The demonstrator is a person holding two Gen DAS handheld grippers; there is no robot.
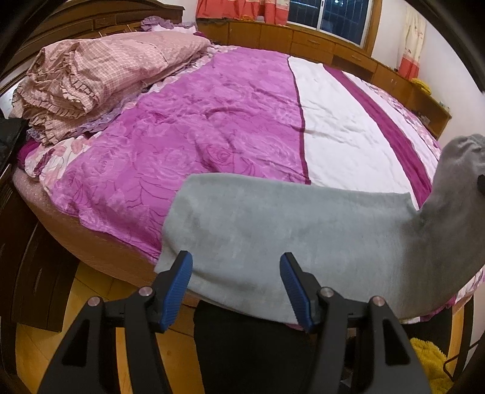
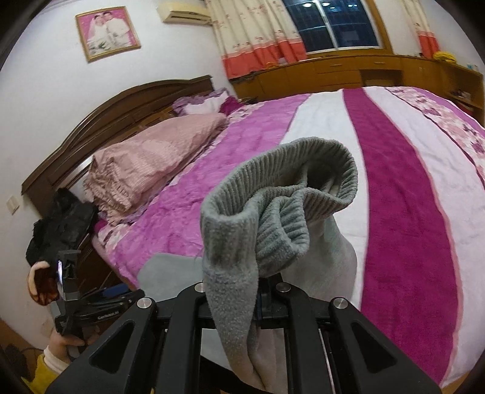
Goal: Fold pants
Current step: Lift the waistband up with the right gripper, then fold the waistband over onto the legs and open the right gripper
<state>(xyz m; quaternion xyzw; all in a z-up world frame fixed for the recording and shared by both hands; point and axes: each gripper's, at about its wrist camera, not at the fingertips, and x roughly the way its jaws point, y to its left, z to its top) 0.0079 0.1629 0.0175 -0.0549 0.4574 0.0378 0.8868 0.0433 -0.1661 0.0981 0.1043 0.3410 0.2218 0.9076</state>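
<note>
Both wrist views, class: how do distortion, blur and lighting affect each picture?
Left wrist view: fisheye bows the bed edge, dark corners, warm indoor light, the grey pants fairly sharp. Right wrist view: same curving, night-dark window with lamp reflections, slight smear along the bedspread stripes, ribbed cuff crisp.

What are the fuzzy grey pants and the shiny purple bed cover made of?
The fuzzy grey pants look like soft fleece: a napped, matte surface, with a ribbed knit cuff pinched up by the right gripper. The shiny purple bed cover looks like plush velvety fabric, probably synthetic: it gleams and shows embossed roses.
</note>
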